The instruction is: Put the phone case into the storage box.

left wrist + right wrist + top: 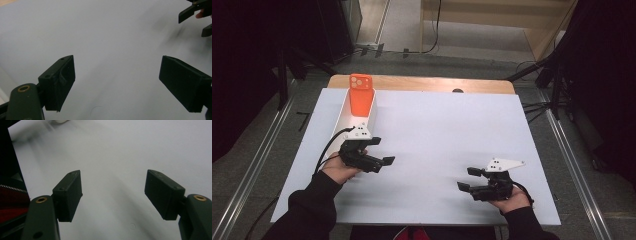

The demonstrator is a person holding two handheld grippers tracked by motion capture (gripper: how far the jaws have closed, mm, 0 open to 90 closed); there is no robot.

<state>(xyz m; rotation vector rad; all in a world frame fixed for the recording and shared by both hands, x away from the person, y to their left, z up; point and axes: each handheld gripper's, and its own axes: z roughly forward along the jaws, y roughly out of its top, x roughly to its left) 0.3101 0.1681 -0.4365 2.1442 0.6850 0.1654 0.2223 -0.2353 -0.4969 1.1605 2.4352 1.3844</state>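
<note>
High view puts the orange phone case (361,95) at the far-left corner of the table (452,125), standing tilted in the far end of a long white tray (343,120) that runs along the left edge. Its long axis follows the tray, pointing away from you toward the far edge.

Your left tongs (379,152) sit just beyond the tray's near end, jaws spread and gripping nothing, aimed rightward across the table rather than at the case. From them the case lies ahead and slightly left, along the tray. In the left gripper view the left tongs (117,82) show the same released jaws over bare white surface.

Your right tongs (469,179) rest near the near-right corner, also released and empty, well apart from the case; the right gripper view confirms the right tongs (113,193) have nothing between them.

Your left hand is clearly the nearer. I judge you would turn it toward the far edge and reach along the tray.
</note>
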